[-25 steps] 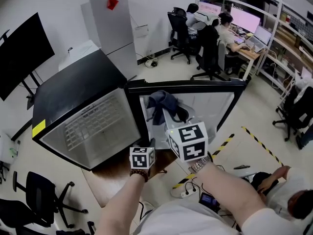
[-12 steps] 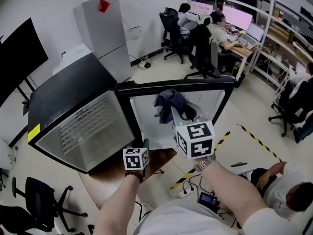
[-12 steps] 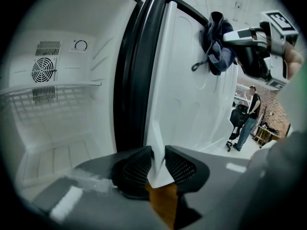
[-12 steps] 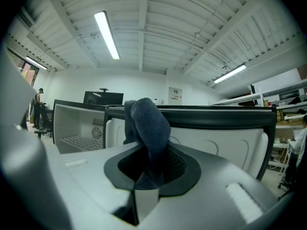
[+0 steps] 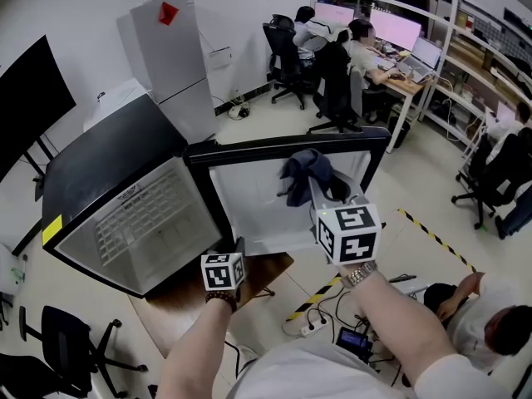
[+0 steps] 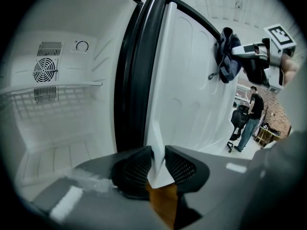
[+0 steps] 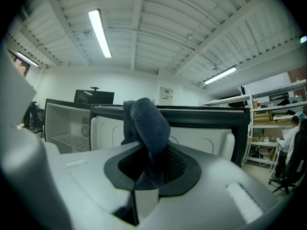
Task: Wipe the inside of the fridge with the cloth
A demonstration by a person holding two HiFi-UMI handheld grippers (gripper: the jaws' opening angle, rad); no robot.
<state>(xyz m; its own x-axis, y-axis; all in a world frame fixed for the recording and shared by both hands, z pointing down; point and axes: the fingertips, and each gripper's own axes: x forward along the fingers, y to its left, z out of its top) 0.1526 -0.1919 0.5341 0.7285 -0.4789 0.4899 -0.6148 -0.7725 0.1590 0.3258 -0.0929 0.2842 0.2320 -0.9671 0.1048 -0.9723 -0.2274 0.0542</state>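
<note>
- the right gripper (image 7: 151, 163) is clenched on the dark blue terry cloth (image 7: 146, 121), which bunches up out of its jaws
- the cloth sits high against the white inner panel of the open fridge door (image 6: 187, 80); actual contact is unclear
- the left gripper (image 6: 158, 164) pinches that door's bottom edge
- the white fridge cavity with its wire shelf (image 6: 57, 104) lies left of the cloth, past the black seal; the right hand is nearer

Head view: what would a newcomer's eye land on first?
The black mini fridge sits centre-left, its door wide open with the white liner facing the camera. The right tongs grip a dark blue cloth in front of that liner. The left tongs pinch the door's bottom edge near the hinge.
</note>
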